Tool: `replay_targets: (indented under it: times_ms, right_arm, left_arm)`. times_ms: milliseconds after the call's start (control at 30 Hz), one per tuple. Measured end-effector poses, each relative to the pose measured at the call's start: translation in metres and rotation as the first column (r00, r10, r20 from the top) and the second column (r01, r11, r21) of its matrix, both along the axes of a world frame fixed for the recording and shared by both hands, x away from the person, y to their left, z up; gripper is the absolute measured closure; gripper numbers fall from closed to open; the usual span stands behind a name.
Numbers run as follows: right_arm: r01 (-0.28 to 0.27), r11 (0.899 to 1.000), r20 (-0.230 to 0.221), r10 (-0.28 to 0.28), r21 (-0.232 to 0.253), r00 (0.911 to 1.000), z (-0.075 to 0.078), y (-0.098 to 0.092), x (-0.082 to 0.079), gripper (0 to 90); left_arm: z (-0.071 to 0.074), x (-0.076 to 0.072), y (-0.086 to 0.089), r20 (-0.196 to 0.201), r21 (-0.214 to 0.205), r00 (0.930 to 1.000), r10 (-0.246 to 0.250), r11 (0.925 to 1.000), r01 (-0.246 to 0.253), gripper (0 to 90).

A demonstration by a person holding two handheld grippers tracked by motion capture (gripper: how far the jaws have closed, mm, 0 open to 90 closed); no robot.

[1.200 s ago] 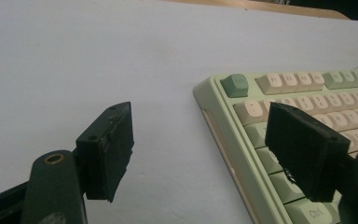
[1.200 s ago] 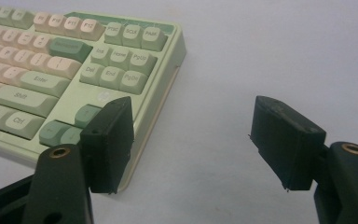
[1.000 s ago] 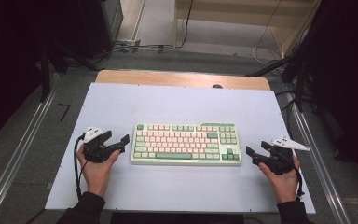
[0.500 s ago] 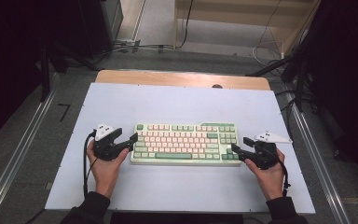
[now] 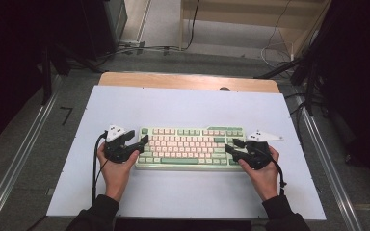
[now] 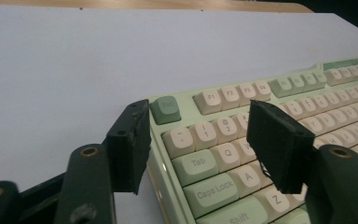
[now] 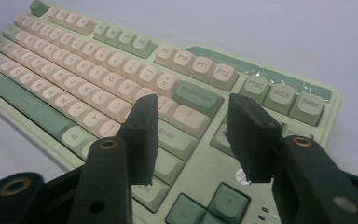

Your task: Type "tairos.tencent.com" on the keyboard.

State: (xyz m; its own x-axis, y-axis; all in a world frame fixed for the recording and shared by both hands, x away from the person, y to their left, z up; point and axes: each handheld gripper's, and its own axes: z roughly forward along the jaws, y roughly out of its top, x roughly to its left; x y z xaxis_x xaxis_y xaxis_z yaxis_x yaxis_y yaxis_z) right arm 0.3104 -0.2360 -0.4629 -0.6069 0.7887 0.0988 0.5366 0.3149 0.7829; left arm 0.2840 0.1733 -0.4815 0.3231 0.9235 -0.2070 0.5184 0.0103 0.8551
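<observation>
A pale green keyboard (image 5: 190, 147) with cream and pink keys lies flat on the white tabletop (image 5: 188, 103). My left gripper (image 5: 142, 141) is at its left end. In the left gripper view the keyboard (image 6: 261, 116) has one jaw just outside its left edge and the other above the letter keys; the left gripper (image 6: 198, 123) has just been closing, and its pads show no contact. My right gripper (image 5: 231, 145) reaches over the right end. Its jaws hang above the Enter key on the keyboard (image 7: 98, 93); the right gripper (image 7: 191, 123) has also just been closing, with nothing pinched.
A wooden strip (image 5: 188, 81) runs along the table's far edge. Metal rails (image 5: 19, 163) flank the table on both sides. Cables (image 5: 139, 47) lie on the floor beyond. Bare white surface surrounds the keyboard in front and behind.
Both hands have moved inward from beside the keyboard to its two ends. Both pairs of jaws stand narrower than before.
</observation>
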Motion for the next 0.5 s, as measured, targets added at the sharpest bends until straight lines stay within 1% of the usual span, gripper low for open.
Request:
replay_targets:
  times_ms: [33,67,100,133,167,233,267,300,367,400,433,467,500]
  right_arm:
    - [-0.006,1.000,0.007,0.006,0.000,1.0000,0.001,0.004,0.000,56.3]
    - [-0.006,1.000,0.007,0.006,0.000,1.0000,0.001,0.004,0.000,56.3]
    - [-0.005,1.000,0.014,0.005,-0.002,0.9999,0.002,0.005,0.000,57.9]
    - [-0.002,1.000,0.029,0.002,-0.010,0.9996,0.004,0.009,0.000,62.0]
    - [-0.002,1.000,0.029,0.002,-0.010,0.9996,0.004,0.009,0.000,62.0]
    - [0.005,1.000,0.046,-0.004,-0.019,0.9990,0.005,0.012,0.000,65.2]
    - [0.009,1.000,0.055,-0.008,-0.014,0.9984,0.005,0.013,0.001,68.4]
    - [0.003,1.000,0.057,-0.003,-0.010,0.9984,0.005,0.014,0.002,69.4]
    - [-0.013,1.000,0.039,0.013,0.005,0.9991,0.005,0.015,0.004,72.5]
    - [-0.016,1.000,0.038,0.016,0.012,0.9992,0.005,0.015,0.005,75.3]
    - [-0.016,1.000,0.038,0.016,0.012,0.9992,0.005,0.015,0.005,75.3]
    - [-0.030,0.999,0.025,0.029,0.021,0.9993,0.004,0.016,0.007,82.9]
    - [-0.040,0.999,0.021,0.039,0.023,0.9990,0.004,0.016,0.007,87.4]
  left_arm:
    - [0.000,0.001,-0.001,-0.001,-0.002,1.0000,-0.004,1.0000,0.004,45.5]
    - [0.000,0.001,-0.001,-0.002,-0.001,1.0000,-0.009,1.0000,0.009,45.5]
    - [0.000,0.002,-0.002,-0.004,-0.002,0.9998,-0.018,0.9998,0.018,48.2]
    - [0.000,0.002,-0.004,-0.004,-0.003,0.9997,-0.026,0.9997,0.026,54.4]
    - [0.000,0.003,-0.004,-0.004,0.000,0.9996,-0.030,0.9996,0.030,54.4]
    - [0.001,0.003,-0.006,0.000,0.008,0.9991,-0.043,0.9991,0.043,60.3]
    - [0.001,0.004,-0.007,0.001,0.010,0.9989,-0.046,0.9989,0.046,65.3]
    - [0.001,0.004,-0.008,0.003,0.012,0.9988,-0.049,0.9987,0.049,67.5]
    - [0.001,0.005,-0.009,0.003,0.013,0.9982,-0.060,0.9981,0.060,71.5]
    - [0.000,0.005,-0.010,-0.003,0.009,0.9978,-0.066,0.9978,0.066,73.5]
    - [0.000,0.006,-0.010,-0.007,0.005,0.9972,-0.074,0.9973,0.074,73.5]
    - [-0.001,0.006,-0.010,-0.012,0.003,0.9963,-0.085,0.9964,0.085,80.5]
    - [-0.001,0.007,-0.011,-0.014,0.002,0.9957,-0.091,0.9958,0.091,84.1]
